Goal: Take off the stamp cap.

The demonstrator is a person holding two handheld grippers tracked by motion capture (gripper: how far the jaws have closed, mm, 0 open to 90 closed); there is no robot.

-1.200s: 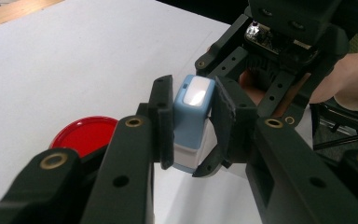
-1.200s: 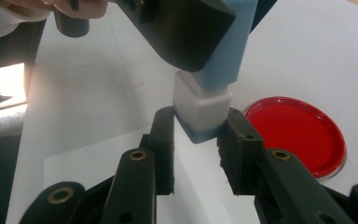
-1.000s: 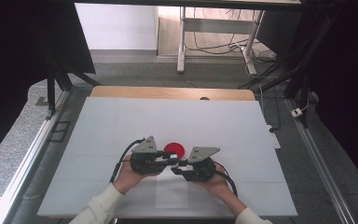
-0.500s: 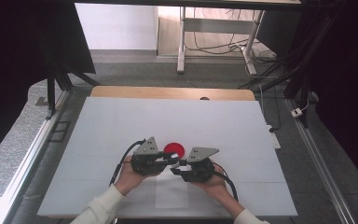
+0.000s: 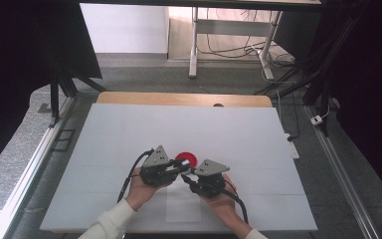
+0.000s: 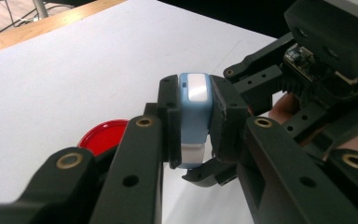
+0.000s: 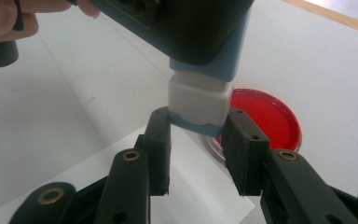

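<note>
A small pale-blue block [image 6: 195, 109] with a white lower end [image 7: 198, 100] hangs just above the white table [image 5: 129, 129], in front of a red round lid [image 5: 186, 158]. My left gripper [image 6: 195, 122] is shut on the block's blue upper part, one pad on each side. From the other side, my right gripper [image 7: 197, 140] has its jaw tips around the white end. Its jaws have just been closing, and the pads touch the white end. In the high view the left gripper [image 5: 181, 168] and right gripper [image 5: 189, 175] meet tip to tip, each held in a hand.
The red lid [image 7: 265, 116] lies flat on the table right behind the block. A white paper sheet [image 5: 183, 206] lies under the hands near the front edge. A wooden strip [image 5: 179, 98] runs along the table's far edge.
</note>
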